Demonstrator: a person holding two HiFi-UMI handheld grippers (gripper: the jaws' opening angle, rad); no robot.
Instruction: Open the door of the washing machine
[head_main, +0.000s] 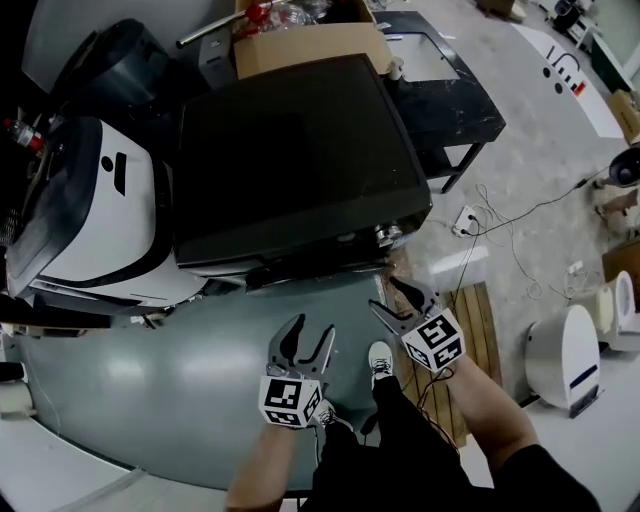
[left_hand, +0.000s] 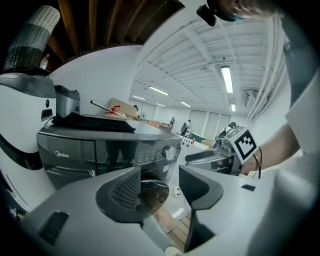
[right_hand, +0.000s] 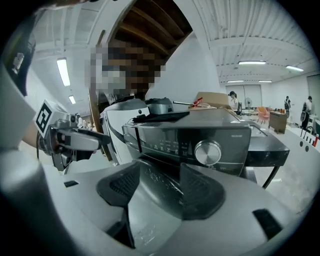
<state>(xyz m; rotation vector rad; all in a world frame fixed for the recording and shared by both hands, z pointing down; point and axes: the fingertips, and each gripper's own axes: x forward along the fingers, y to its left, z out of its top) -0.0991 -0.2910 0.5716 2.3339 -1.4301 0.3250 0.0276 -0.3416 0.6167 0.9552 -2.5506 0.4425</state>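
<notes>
Grey matting (head_main: 150, 380) covers the floor of a cluttered, strip-lit workshop where a dark front-loading washing machine (head_main: 300, 160) stands beside a bulky white appliance (head_main: 100, 220), a cardboard box (head_main: 310, 45) behind them. A person stands facing the machine's front with a gripper in each hand. The left gripper (head_main: 308, 335) hangs low over the matting, a little short of the machine. Its jaws are apart and hold nothing, and its own view shows the round glass door (left_hand: 154, 194) through the gap, below the control panel. The right gripper (head_main: 383, 291) is closer in, near the machine's front right corner. Its jaws are also parted and empty and point at the panel under the dial (right_hand: 207, 152).

Judging by these views, the job has barely begun. The door appears shut and flush with the front, and neither gripper touches it. No view clearly shows a handle or latch. All the real work seems to remain: reaching the door's edge, getting a hold on it, and swinging it out.
</notes>
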